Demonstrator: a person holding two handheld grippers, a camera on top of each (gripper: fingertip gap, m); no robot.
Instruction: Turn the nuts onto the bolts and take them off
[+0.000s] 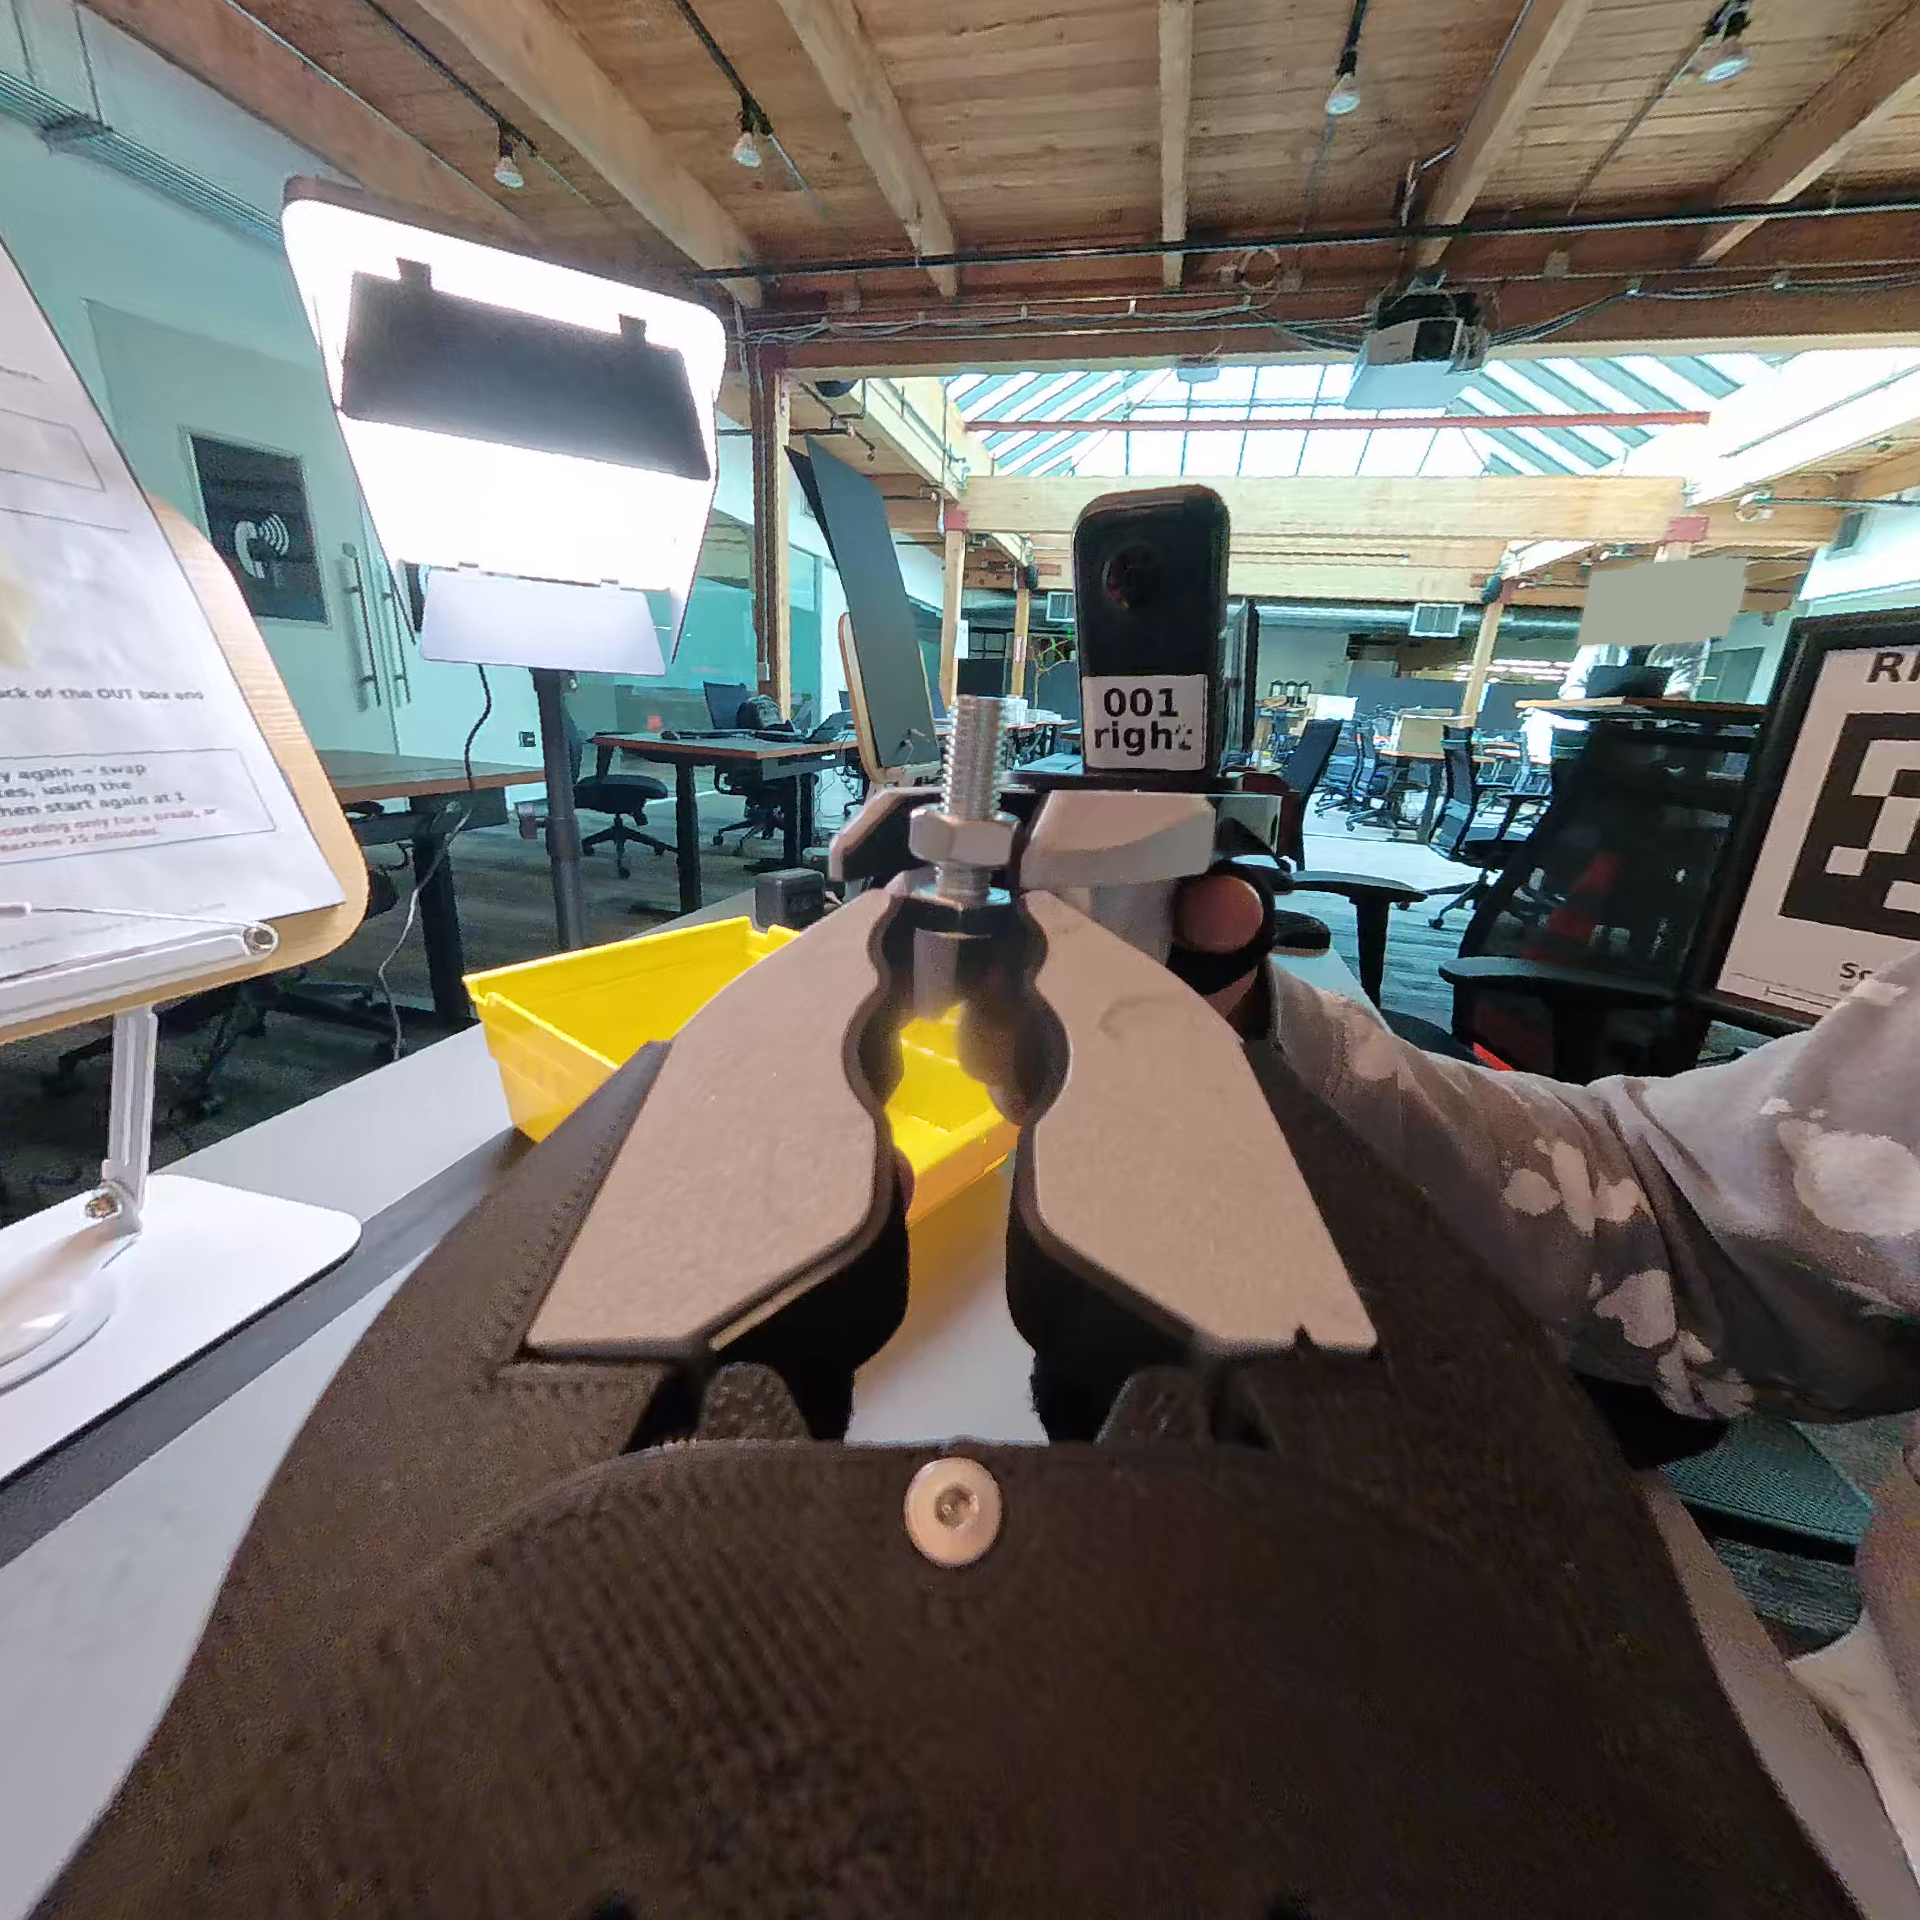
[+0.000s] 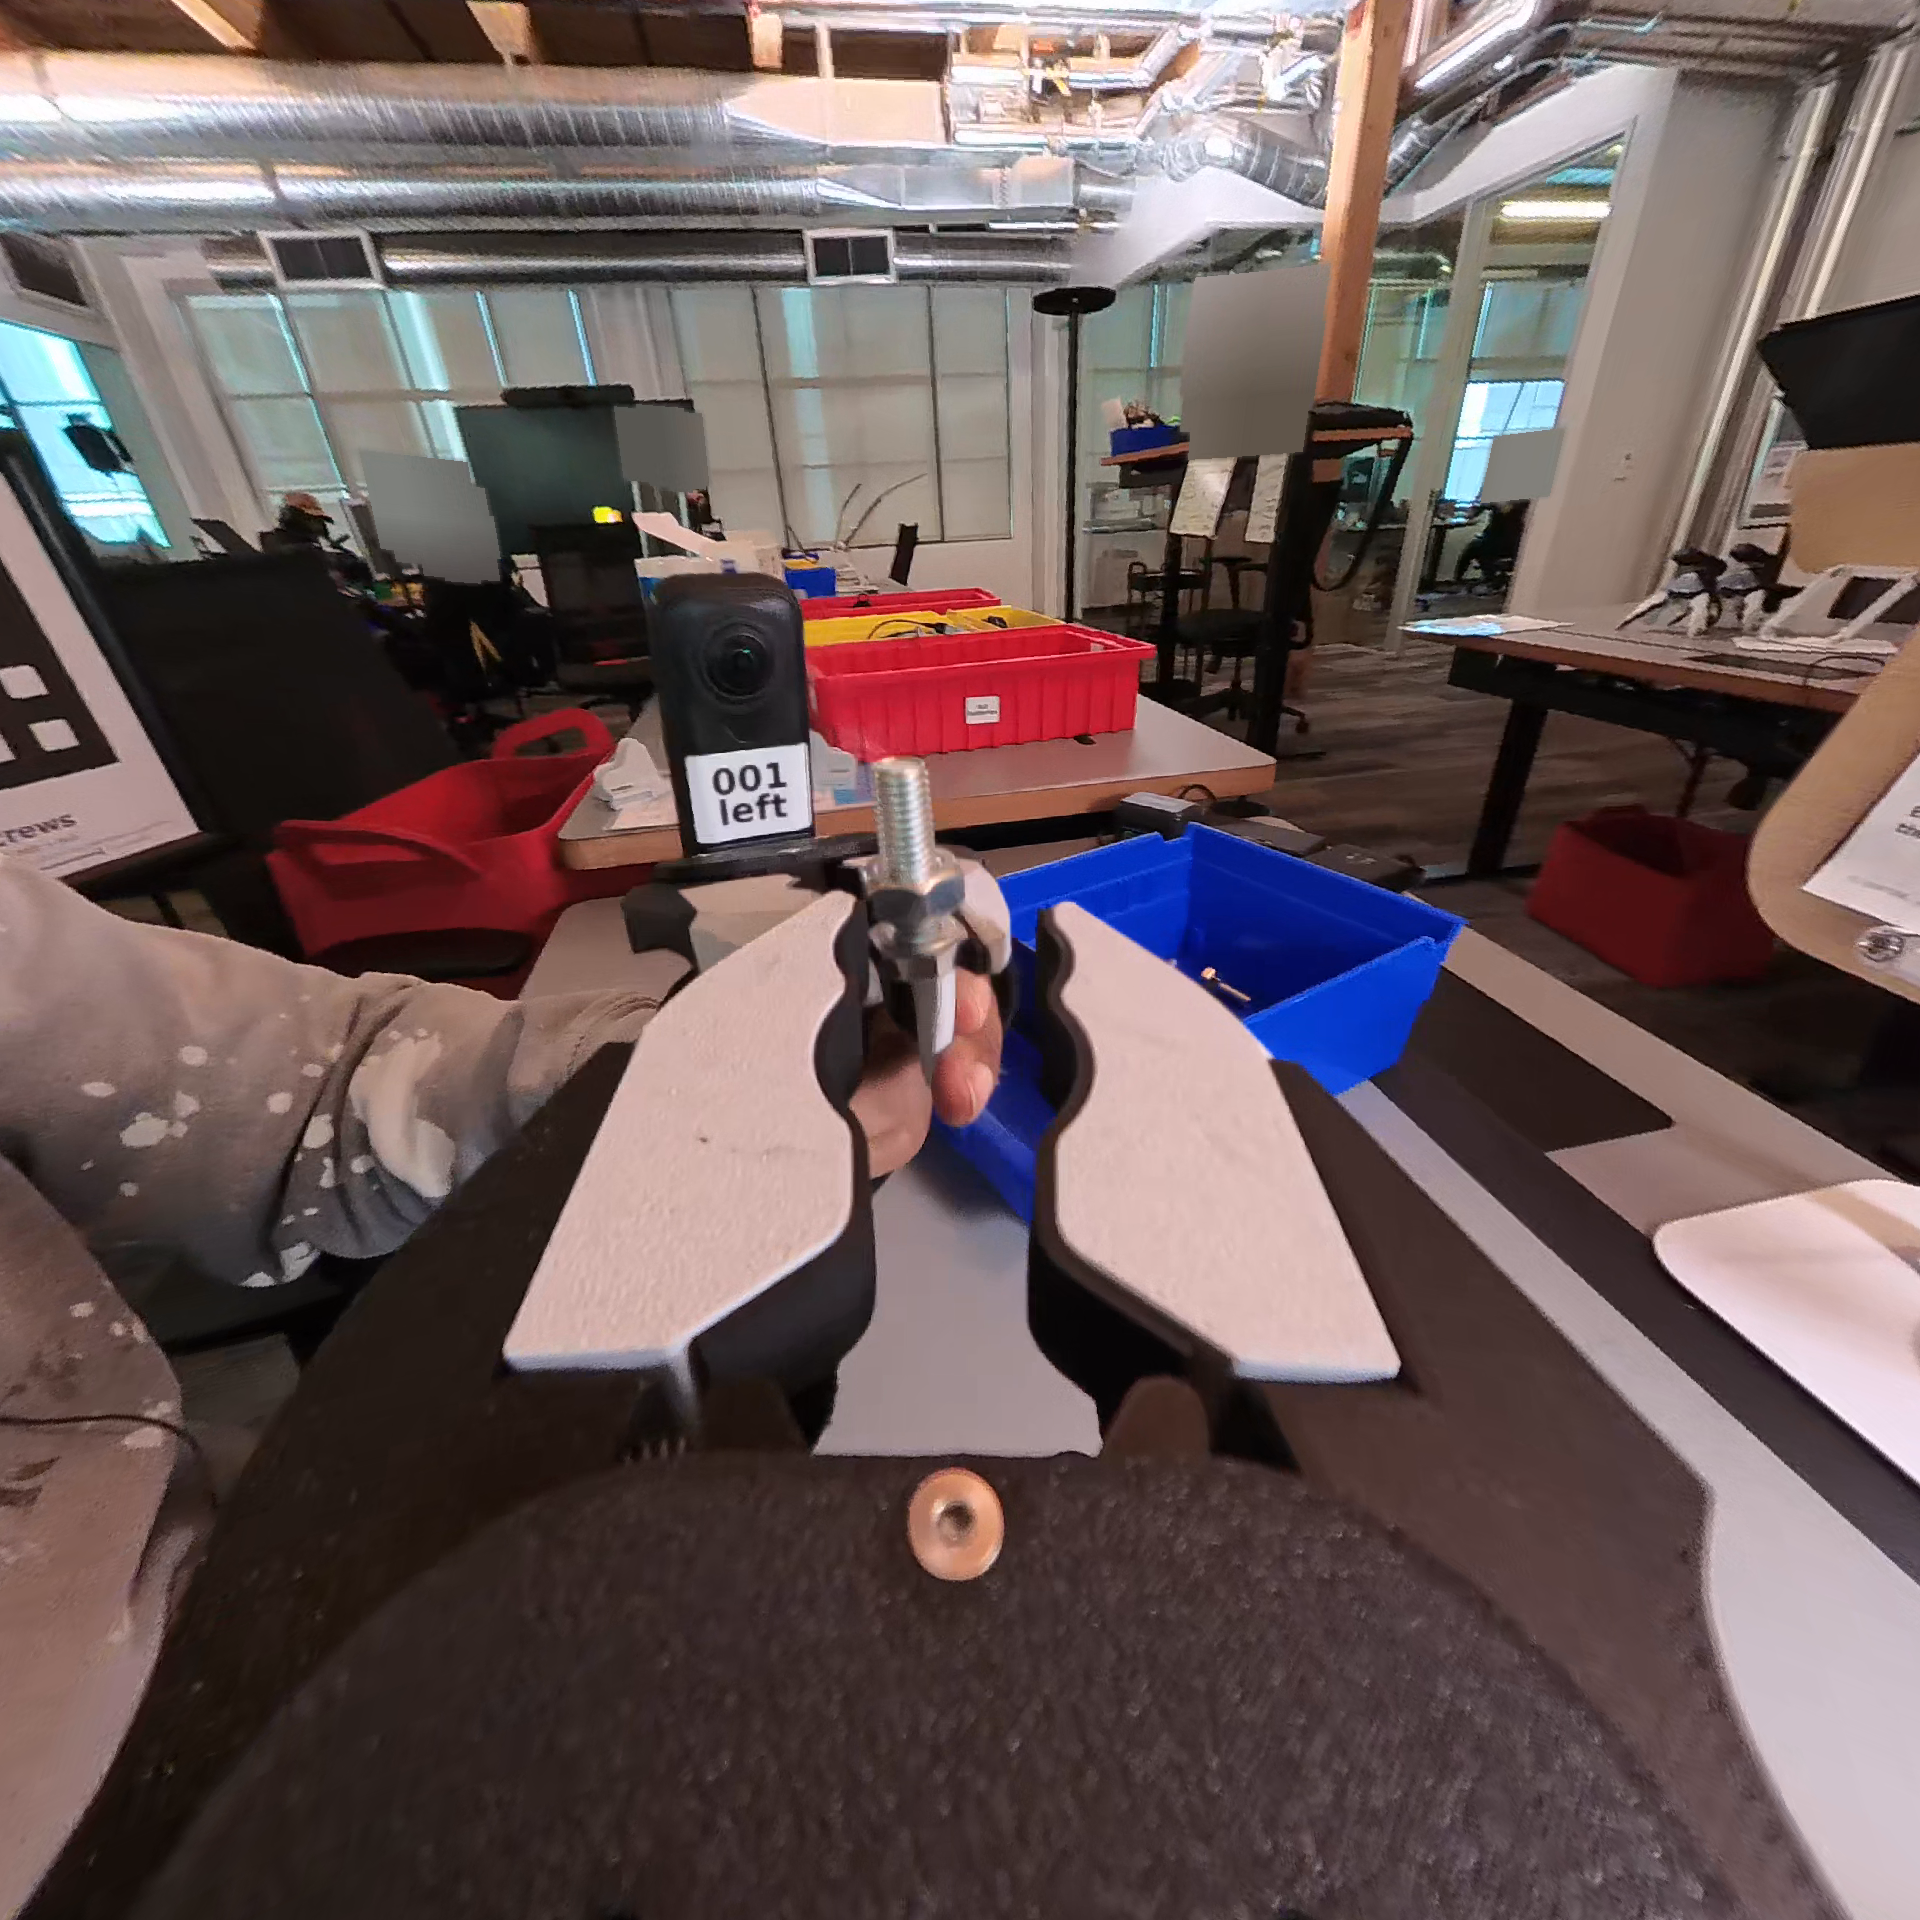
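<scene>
Bolt [image 1: 964,821]: silver, upright, threaded end up, held in mid-air above the surface between the two grippers.
Nut [image 1: 962,834]: hex, partway down the thread; a second hex collar sits just below it.
Left gripper [image 1: 958,940]: jaws clamped on the bolt's lower shank.
Right gripper [image 2: 951,935]: jaws apart in its own view; left jaw just beside the nut, right jaw standing clear. From the left wrist view its tips flank the nut; real contact cannot be told.
Risk, slip: with one jaw off the nut, a turn would likely skate over the flats and move nothing.
Risk, drop: sideways push from the right could tilt the bolt in the left jaws; loosened parts would fall toward the bins.
Risk, cross-thread: twisting off-axis could bind the nut.
Surface [image 2: 1621,1174]: grey with dark bands; blue bin [image 2: 1299,935] holding a small fastener; yellow bin [image 1: 582,1018]; white stand base [image 1: 208,1262] carrying a printed sheet.
Room: open office, timber ceiling, ducts, bright light panel [image 1: 520,436], red totes [image 2: 977,686], desks, chairs.
</scene>
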